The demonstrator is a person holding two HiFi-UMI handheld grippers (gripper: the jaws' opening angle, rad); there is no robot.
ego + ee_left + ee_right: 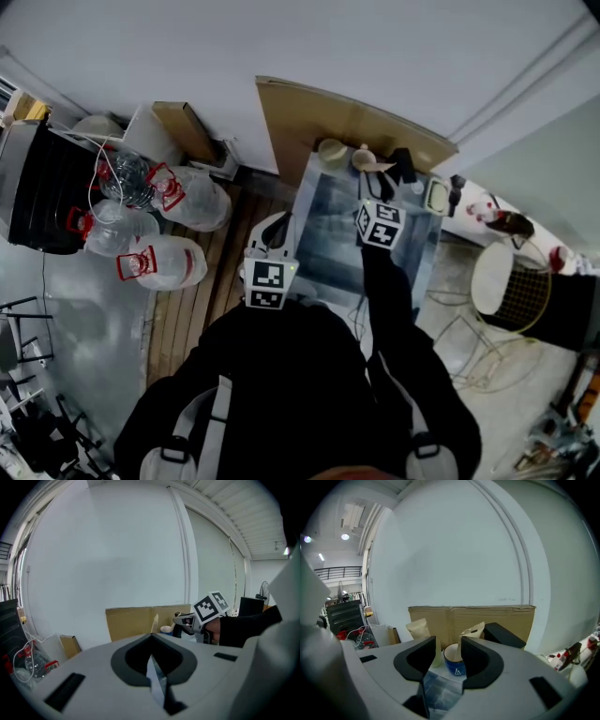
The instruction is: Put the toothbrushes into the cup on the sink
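Observation:
A blue cup with a white inside stands on the back edge of the steel sink. The head view shows its rim, and the left gripper view shows it too. A pale paper-wrapped toothbrush stands at the cup's right rim, partly hidden by a jaw. Another pale packet stands to the cup's left. My right gripper is open just in front of the cup, with nothing between its jaws. It hangs over the sink's back part. My left gripper is shut and empty, held back at the sink's front left.
A cardboard sheet leans on the wall behind the sink. A black box lies right of the cup. Several clear water jugs lie on the floor at the left, and a wire chair stands at the right.

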